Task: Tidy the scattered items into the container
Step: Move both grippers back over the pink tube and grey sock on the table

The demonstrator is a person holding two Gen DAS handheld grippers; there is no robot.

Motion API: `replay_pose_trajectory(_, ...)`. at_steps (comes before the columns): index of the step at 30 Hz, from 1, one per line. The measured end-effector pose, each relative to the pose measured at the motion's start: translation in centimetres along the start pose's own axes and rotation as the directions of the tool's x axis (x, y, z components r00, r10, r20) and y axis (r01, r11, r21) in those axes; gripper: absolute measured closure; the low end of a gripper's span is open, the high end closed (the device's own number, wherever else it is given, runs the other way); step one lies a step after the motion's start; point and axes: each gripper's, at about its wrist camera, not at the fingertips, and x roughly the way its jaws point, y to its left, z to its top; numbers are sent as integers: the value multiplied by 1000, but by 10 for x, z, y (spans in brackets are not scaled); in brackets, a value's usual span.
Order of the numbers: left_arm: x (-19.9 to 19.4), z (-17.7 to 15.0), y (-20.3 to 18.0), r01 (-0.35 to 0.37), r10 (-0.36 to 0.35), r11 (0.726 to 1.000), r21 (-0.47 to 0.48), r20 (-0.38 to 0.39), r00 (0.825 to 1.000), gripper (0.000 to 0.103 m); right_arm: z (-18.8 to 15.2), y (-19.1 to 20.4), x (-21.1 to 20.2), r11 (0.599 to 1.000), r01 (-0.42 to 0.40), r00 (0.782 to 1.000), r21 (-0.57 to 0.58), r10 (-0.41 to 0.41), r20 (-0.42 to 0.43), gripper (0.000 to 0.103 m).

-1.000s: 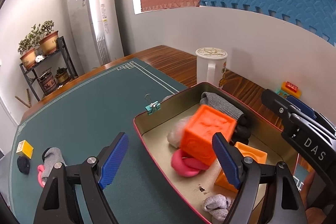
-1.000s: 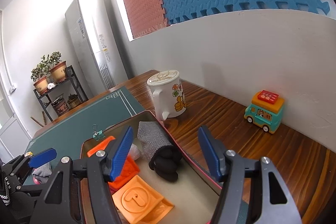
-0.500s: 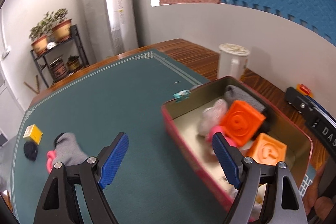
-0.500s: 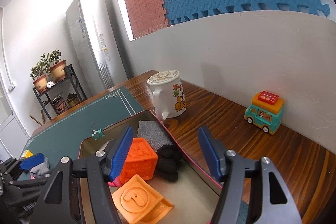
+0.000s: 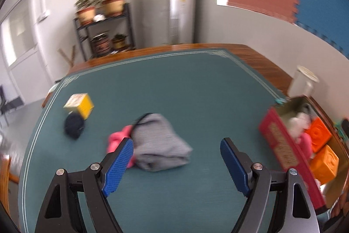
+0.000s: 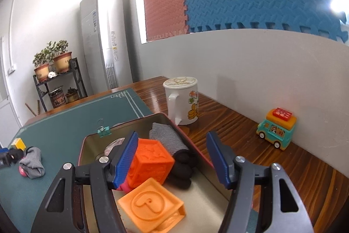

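Two grippers, fingers apart and empty: left gripper (image 5: 176,165) above green mat (image 5: 196,102), crumpled grey sock (image 5: 159,145) just beyond; right gripper (image 6: 172,158) over red-walled rectangular tin (image 6: 196,150) holding orange cubes (image 6: 150,161), far right.

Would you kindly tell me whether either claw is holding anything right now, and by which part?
Nothing is held. The left claw is open above the green mat, near the grey sock; the right claw is open over the tin.

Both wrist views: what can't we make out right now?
- Left wrist view: motion blur smears the grey sock; the pink item beneath is mostly covered.
- Left wrist view: tin cut off at right edge.
- Right wrist view: pink item under the orange cube, hidden.
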Motion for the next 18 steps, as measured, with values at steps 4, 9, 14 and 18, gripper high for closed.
replay_pose_trajectory(4, 2, -4, 31, -43, 43, 998, -40, 6, 999, 19, -3, 15, -2, 999, 2, 1000, -46, -2, 9, 34)
replay_pose_trajectory(9, -2, -8, 44, -68, 69, 997, -39, 31, 997, 19, -7, 34, -5, 996, -3, 1000, -86, 4, 15, 30)
replay_pose_trajectory(14, -4, -10, 48, -64, 65, 998, -29, 44, 997, 19, -11, 44, -8, 995, -8, 1000, -103, 10, 16, 27)
replay_pose_trajectory(18, -6, -9, 48, -58, 60, 998, -27, 49, 997, 19, -12, 49, -9, 993, -7, 1000, -114, 10, 22, 26)
